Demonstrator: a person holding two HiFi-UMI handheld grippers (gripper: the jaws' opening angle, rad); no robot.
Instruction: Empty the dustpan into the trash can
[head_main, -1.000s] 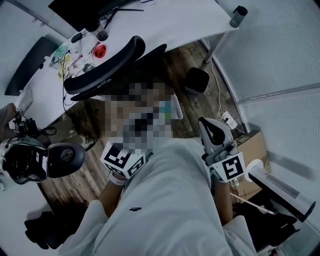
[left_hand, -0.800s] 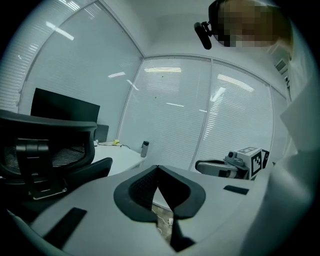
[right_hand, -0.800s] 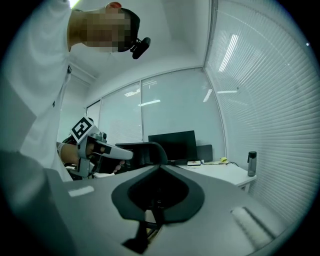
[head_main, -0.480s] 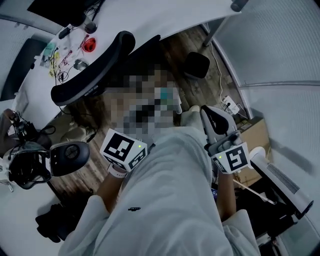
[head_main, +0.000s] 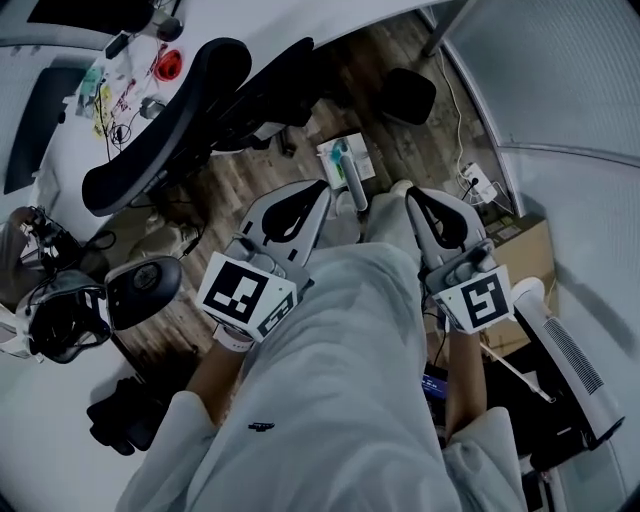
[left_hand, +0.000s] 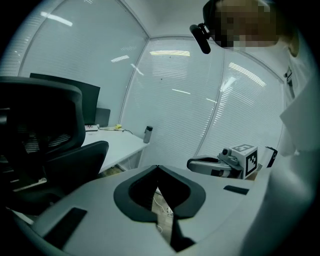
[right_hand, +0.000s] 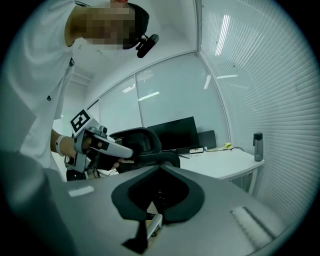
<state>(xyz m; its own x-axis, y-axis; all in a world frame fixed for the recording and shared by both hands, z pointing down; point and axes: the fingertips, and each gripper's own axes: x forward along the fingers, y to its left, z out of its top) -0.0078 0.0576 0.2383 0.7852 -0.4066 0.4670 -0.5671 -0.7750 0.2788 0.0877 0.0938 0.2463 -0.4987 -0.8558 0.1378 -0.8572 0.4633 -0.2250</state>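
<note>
Now the left tongs (head_main: 322, 186) and right tongs (head_main: 408, 192), both clenched empty, have pushed farther forward.

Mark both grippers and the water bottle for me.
left gripper (left_hand: 158, 167), left gripper view, shut jaw tips.
right gripper (right_hand: 160, 165), right gripper view, shut jaw tips.
water bottle (right_hand: 257, 148), right gripper view, body.

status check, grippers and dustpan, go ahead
Left gripper shut, empty; right gripper shut, empty. Dustpan on floor ahead, not picked up. Black bin beyond it. Office chair close on the left.
</note>
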